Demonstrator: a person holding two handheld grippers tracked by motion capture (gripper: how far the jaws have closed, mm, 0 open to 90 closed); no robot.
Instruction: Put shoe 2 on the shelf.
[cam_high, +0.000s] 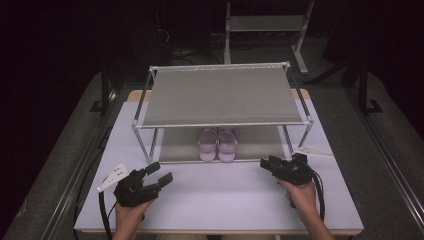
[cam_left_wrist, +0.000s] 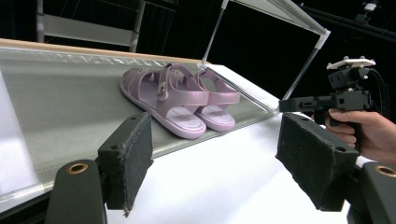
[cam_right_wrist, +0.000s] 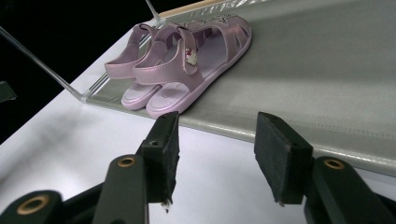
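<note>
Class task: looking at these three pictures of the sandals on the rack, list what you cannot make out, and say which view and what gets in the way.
- Sandals, high view: the toes are hidden under the rack's top shelf.
- Small charm on a strap, right gripper view: too small to identify.
- Far sandal, left gripper view: partly covered by the near one.
- Room behind the table, high view: too dark to read.

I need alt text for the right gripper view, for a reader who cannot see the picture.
A pair of pink sandals sits side by side on the grey lower shelf of a shoe rack, heels toward the camera. In the foreground the right gripper is open with nothing between its black jaws, above the white table.
</note>
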